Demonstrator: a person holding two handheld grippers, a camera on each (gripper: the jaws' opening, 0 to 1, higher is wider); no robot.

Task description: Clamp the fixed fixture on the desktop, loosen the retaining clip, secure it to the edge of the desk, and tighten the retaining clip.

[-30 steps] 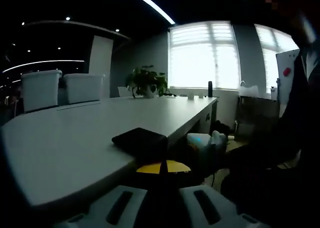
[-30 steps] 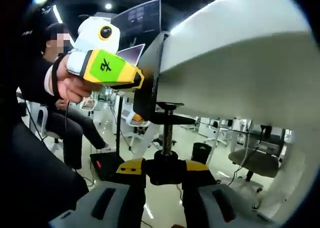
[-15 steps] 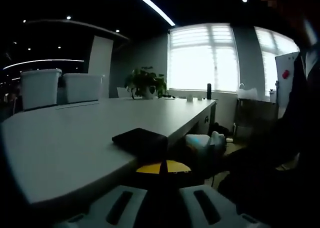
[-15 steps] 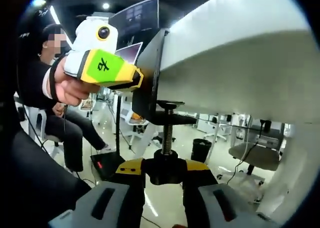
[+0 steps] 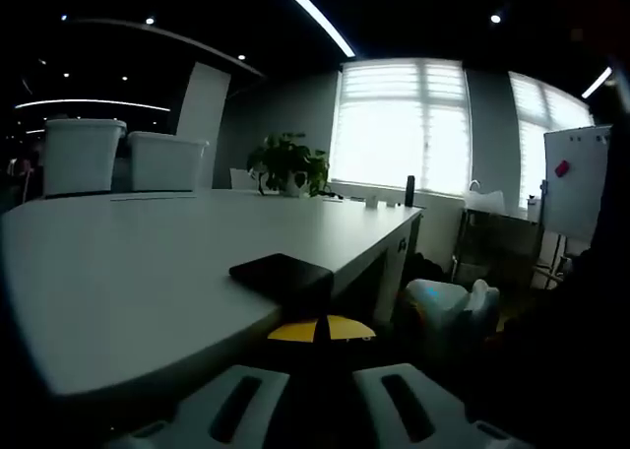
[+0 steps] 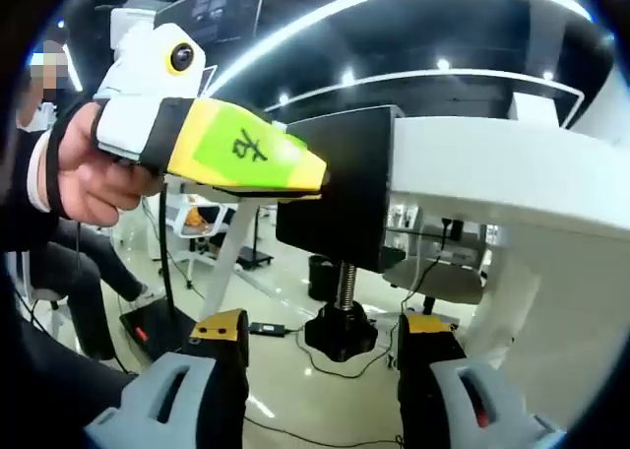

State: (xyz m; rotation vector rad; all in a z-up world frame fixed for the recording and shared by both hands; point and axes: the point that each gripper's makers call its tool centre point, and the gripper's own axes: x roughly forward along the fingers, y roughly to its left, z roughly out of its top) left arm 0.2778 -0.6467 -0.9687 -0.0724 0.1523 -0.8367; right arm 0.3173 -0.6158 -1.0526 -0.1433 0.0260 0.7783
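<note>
Now right claw (image 6: 320, 331) astride fixture knob (image 6: 341, 329)

Open floor lies below the desk (image 6: 512, 173); the clamp's screw knob (image 6: 340, 331) hangs there.

One readable mark: black handwritten character, apparently "左", on green label (image 6: 248, 150) stuck to yellow body of left gripper (image 6: 320, 178), seen in right gripper view, up-left of right gripper's own fingers (image 6: 222, 336). No other legible text.
</note>
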